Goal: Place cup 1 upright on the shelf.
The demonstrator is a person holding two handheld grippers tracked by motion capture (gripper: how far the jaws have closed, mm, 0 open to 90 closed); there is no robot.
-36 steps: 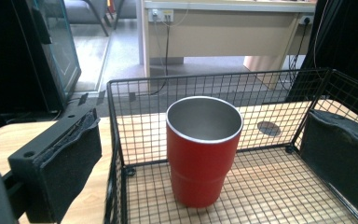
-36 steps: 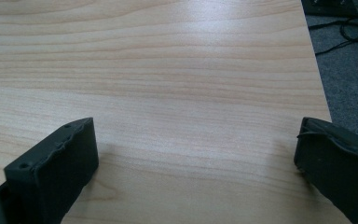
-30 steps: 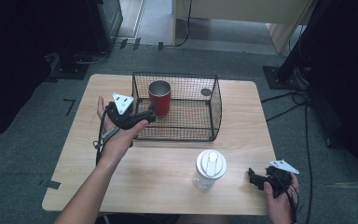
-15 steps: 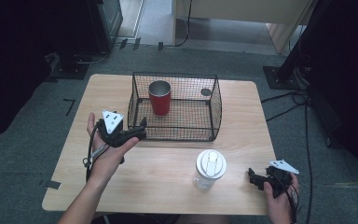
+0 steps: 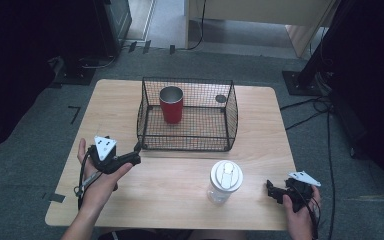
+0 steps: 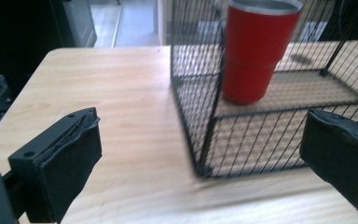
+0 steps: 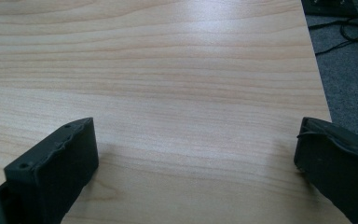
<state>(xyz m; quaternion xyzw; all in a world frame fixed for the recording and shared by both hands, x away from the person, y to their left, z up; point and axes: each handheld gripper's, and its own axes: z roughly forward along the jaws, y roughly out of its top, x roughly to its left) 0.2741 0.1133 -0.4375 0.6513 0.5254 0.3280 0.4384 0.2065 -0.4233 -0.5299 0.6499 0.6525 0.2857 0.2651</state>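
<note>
Table [image 5: 180, 200]: light wood, rectangular, on grey carpet.

Wire basket [image 5: 187, 146]: black mesh, open top, standing toward the far middle of the table.

Red cup [image 5: 171, 104]: upright inside the basket, in its far left part, metal rim up. In the left gripper view the cup [image 6: 256, 51] sits behind the basket's mesh wall [image 6: 200, 93], ahead of and above the gap between the jaws, nearer the right-hand jaw; it touches neither.

Left gripper [image 5: 130, 159]: held in the person's left hand [image 5: 100, 180] near the table's left front, tips just beside the basket's near left corner. Jaws spread wide, nothing between them; the basket corner stands beyond them, apart.

Right gripper [image 5: 272, 190]: held in the right hand [image 5: 300, 212] at the table's near right edge. Jaws spread wide over bare wood [image 7: 191, 93], grasping nothing.

Clear jar [image 5: 225, 181]: white lid, upright on the table's near side, between the two grippers, closer to the right one, well apart from the cup.
</note>
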